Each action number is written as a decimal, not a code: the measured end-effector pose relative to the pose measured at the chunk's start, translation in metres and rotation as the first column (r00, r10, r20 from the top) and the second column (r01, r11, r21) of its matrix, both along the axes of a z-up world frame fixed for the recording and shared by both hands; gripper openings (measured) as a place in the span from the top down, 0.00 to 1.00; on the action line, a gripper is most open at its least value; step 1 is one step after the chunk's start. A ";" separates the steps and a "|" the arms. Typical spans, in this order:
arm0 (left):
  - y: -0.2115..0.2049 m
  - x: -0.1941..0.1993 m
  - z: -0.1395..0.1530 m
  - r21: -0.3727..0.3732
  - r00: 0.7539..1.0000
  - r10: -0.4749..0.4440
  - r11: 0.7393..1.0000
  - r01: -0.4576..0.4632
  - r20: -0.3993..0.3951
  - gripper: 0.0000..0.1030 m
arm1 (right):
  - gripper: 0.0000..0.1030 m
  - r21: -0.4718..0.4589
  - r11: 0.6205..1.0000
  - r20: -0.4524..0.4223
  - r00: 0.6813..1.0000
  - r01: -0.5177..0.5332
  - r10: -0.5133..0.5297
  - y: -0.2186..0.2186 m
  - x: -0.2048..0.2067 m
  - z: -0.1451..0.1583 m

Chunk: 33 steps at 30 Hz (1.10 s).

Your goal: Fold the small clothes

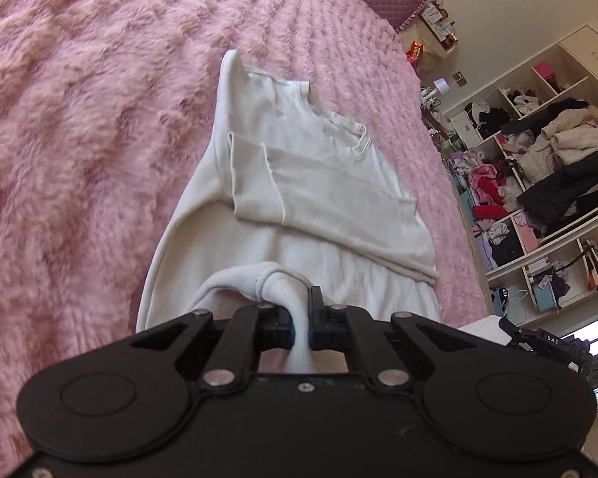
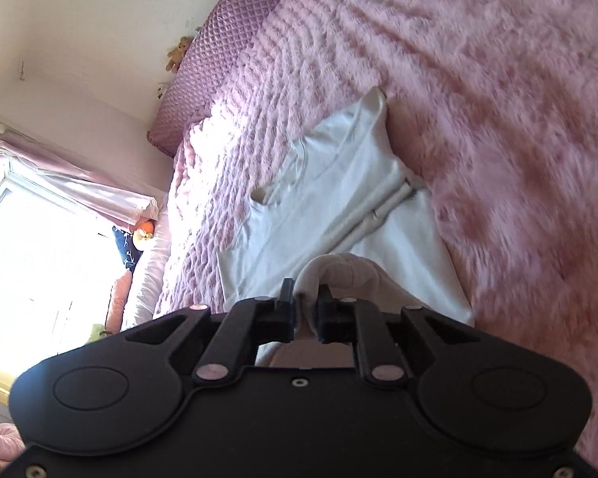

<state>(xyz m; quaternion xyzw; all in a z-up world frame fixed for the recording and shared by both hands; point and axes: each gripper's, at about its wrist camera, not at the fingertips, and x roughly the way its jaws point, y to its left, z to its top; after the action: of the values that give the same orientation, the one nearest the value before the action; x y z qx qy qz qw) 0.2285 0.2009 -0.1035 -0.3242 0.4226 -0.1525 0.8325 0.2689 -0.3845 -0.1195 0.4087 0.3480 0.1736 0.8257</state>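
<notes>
Both grippers pinch the white shirt's (image 1: 299, 183) near hem at frame bottom: left gripper (image 1: 301, 328), right gripper (image 2: 303, 318). Shelves (image 1: 538, 183) show only in the left view, the window (image 2: 32, 247) only in the right.

White garment (image 1: 299, 183) on fluffy pink blanket (image 1: 79, 119). Black left gripper (image 1: 300, 328), blue pads; black right gripper (image 2: 303, 316). Far: purple diamond-quilted headboard (image 2: 215, 59). Pink curtain (image 2: 79, 183) left. Brown teddy (image 2: 178, 53).

Open pink blanket (image 1: 79, 139) flanks the white garment (image 1: 323, 183) — shelves (image 1: 538, 183) well aside.
</notes>
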 end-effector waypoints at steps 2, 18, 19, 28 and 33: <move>0.003 0.042 0.010 -0.003 1.000 0.009 1.000 -0.009 0.027 0.97 | 0.91 -0.004 1.000 0.029 0.999 0.027 -0.027 -0.002 0.046 0.009; 0.027 0.139 -0.040 0.007 0.976 0.212 0.977 -0.213 0.042 0.53 | 0.55 -0.029 0.995 0.005 0.996 0.091 -0.091 0.012 0.152 -0.038; 0.026 0.125 -0.041 0.014 0.977 0.207 0.978 -0.207 0.045 0.53 | 0.54 -0.035 0.997 0.002 0.997 0.075 -0.075 0.010 0.136 -0.039; 0.017 0.040 -0.086 0.015 0.976 0.203 0.979 -0.203 -0.072 0.53 | 0.53 0.076 0.988 -0.154 0.980 0.136 -0.123 -0.002 0.033 -0.088; 0.006 0.058 -0.103 -0.066 0.963 0.257 0.963 -0.263 -0.086 0.53 | 0.53 0.127 0.963 -0.155 0.964 0.236 -0.215 0.009 0.040 -0.107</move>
<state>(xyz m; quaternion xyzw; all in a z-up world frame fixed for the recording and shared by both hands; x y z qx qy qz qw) 0.2867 0.2065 -0.2069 -0.4141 0.4016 -0.0454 0.8156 0.3087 -0.3755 -0.2265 0.5156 0.3427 0.0739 0.7818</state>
